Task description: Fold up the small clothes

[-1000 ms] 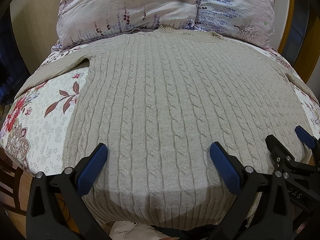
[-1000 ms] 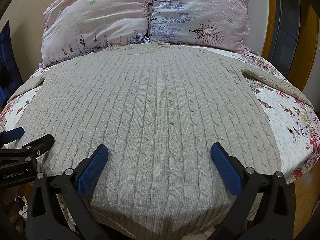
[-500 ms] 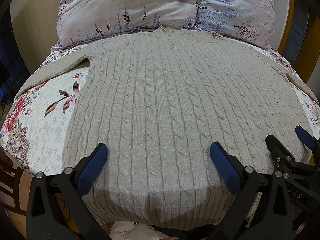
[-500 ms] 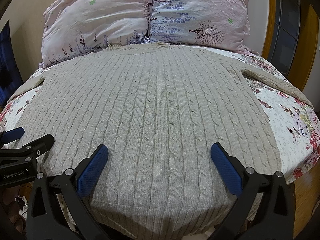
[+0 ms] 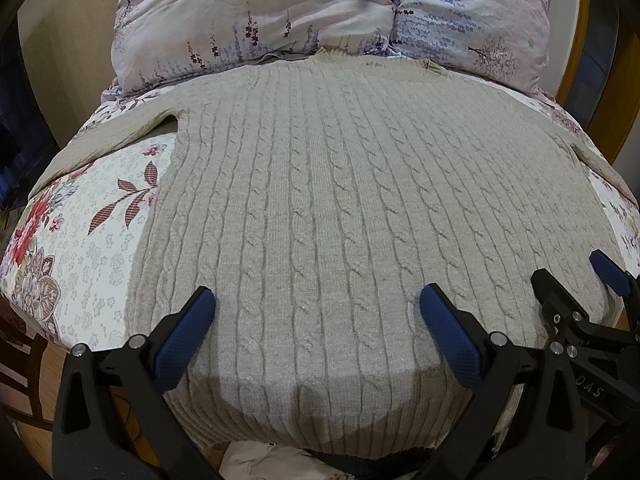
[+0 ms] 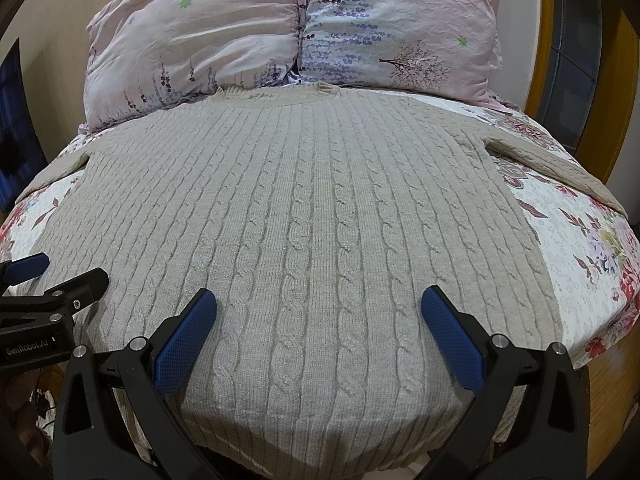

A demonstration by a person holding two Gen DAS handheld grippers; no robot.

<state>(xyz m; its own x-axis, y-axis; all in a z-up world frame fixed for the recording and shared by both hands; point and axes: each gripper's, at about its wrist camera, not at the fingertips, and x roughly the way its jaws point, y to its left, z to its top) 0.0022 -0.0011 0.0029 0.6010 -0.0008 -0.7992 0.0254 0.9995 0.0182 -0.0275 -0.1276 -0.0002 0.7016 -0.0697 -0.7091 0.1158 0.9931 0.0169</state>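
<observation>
A beige cable-knit sweater (image 5: 328, 184) lies flat and spread on the bed, collar toward the pillows, hem at the near edge; it also shows in the right wrist view (image 6: 304, 216). Its sleeves run out to the left (image 5: 116, 132) and right (image 6: 552, 164). My left gripper (image 5: 316, 312) is open and empty, hovering over the hem's left part. My right gripper (image 6: 318, 312) is open and empty over the hem's right part. Each gripper shows in the other's view: the right one (image 5: 576, 280) and the left one (image 6: 60, 276).
Two floral pillows (image 5: 256, 20) (image 6: 400, 28) lean at the head of the bed. A floral bedspread (image 5: 80, 240) lies under the sweater. Wooden frame (image 6: 624, 80) stands at the right. The bed's near edge drops to wooden floor (image 5: 28, 440).
</observation>
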